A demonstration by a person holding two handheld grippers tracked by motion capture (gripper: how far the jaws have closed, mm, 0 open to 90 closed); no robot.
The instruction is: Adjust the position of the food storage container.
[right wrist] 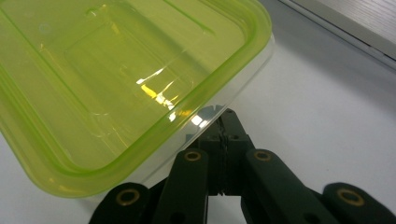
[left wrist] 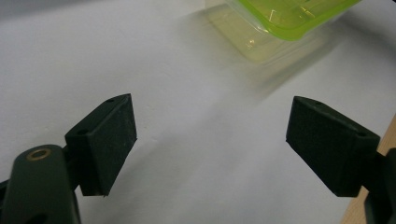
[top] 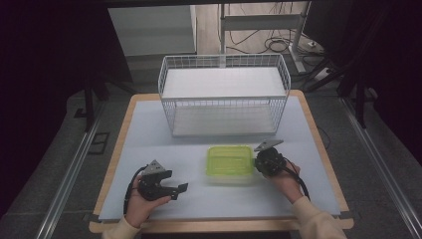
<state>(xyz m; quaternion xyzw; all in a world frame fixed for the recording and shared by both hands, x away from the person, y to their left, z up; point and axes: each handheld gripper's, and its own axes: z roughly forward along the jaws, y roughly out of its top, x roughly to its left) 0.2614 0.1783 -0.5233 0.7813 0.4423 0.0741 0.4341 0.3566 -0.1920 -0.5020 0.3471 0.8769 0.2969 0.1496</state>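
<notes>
1. My left gripper [top: 180, 189] sat at about 7 o'clock on the table [top: 149, 129], held in my left hand [top: 141, 205], pointing toward 3 o'clock.
2. Its fingers [left wrist: 106, 142] stood wide apart with nothing between them, only the pale table surface beneath.
3. The green container [top: 230, 162], a see-through box with a lime-green lid, rested flat near the middle of the table, toward 5 o'clock from the centre.
4. In the left gripper view the container [left wrist: 285, 18] lay beyond the fingers at about 1 o'clock, well apart from them.
5. My right gripper [top: 257, 163] was at the container's 3 o'clock edge, held in my right hand [top: 285, 180], and aimed toward 9 o'clock.
6. In the right gripper view its fingers [right wrist: 233, 135] were drawn together at the container's [right wrist: 116, 88] clear rim just under the green lid; their tips were hidden by the rim, so they looked clamped on that edge, though I could not see the contact itself.
7. A white wire basket [top: 224, 94] stood at 12 o'clock on the table, behind the container and apart from it.
</notes>
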